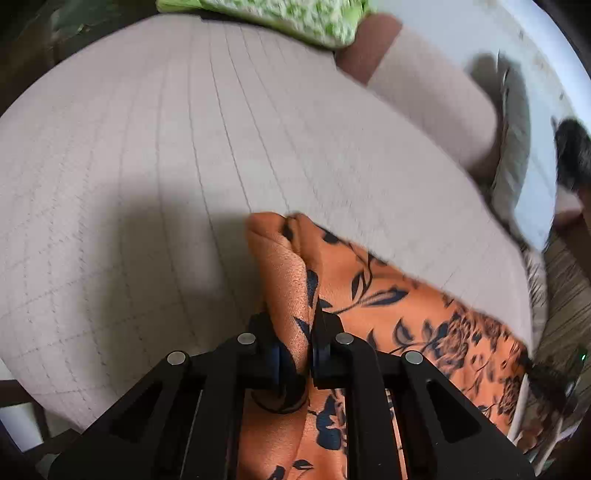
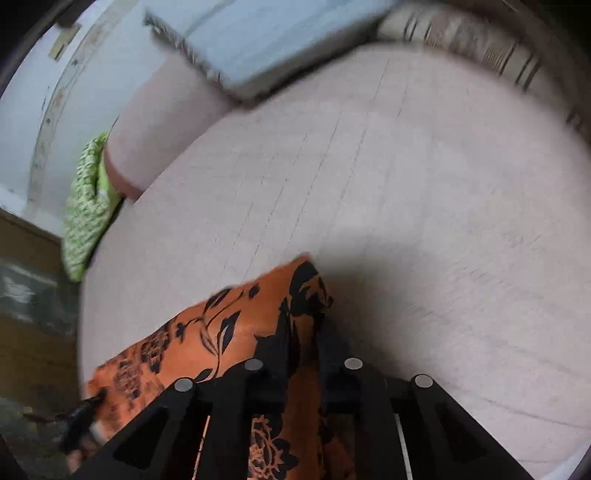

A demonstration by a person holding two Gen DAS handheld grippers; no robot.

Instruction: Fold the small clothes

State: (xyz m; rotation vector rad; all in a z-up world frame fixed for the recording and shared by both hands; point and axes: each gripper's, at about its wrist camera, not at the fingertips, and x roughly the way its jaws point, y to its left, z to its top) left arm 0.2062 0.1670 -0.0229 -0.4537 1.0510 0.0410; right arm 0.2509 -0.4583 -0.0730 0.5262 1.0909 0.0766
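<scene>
An orange garment with a dark floral print [image 1: 388, 295] is held stretched above a pale grid-lined bed surface [image 1: 147, 147]. My left gripper [image 1: 301, 343] is shut on one corner of the garment, the cloth bunched between its fingers. In the right wrist view, my right gripper [image 2: 303, 339] is shut on the other corner of the same orange garment [image 2: 229, 332]. The cloth spans between the two grippers and hangs below them. Both views are blurred by motion.
A green patterned cloth [image 1: 288, 18] lies at the far edge of the bed; it also shows in the right wrist view [image 2: 86, 210]. A pale bolster [image 1: 432, 92] and a light blue pillow [image 2: 266, 40] lie along the wall. A striped cushion [image 2: 480, 48] lies at the far right.
</scene>
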